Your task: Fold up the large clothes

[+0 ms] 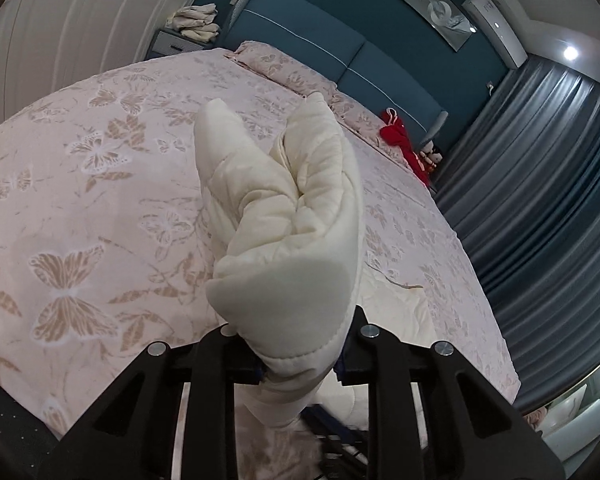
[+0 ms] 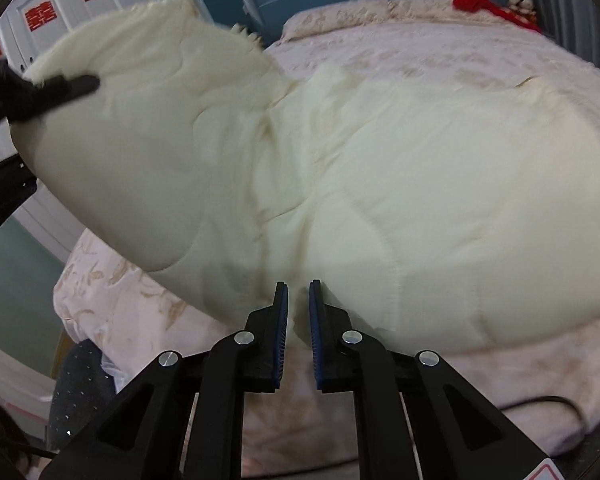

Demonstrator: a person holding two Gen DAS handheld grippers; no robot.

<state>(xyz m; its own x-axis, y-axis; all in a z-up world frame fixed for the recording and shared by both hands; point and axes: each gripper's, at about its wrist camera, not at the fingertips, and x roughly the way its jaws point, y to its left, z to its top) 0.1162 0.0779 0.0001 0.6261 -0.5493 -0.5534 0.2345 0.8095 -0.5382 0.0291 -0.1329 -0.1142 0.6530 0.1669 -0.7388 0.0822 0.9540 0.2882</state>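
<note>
A large cream quilted garment (image 2: 400,184) lies spread over the bed. My left gripper (image 1: 300,368) is shut on a bunched corner of the cream garment (image 1: 288,216), which rises in front of the lens and hides the fingertips. In the right wrist view that left gripper (image 2: 60,86) holds the lifted corner up at the far left. My right gripper (image 2: 299,286) hovers at the garment's near hem with its fingers a narrow gap apart and nothing between them.
The bed has a pink butterfly-print cover (image 1: 92,184) and a blue headboard (image 1: 320,44). A red garment (image 1: 400,140) lies by the pillows. Folded beige clothes (image 1: 196,20) sit on a nightstand. Grey curtains (image 1: 540,184) hang at the right.
</note>
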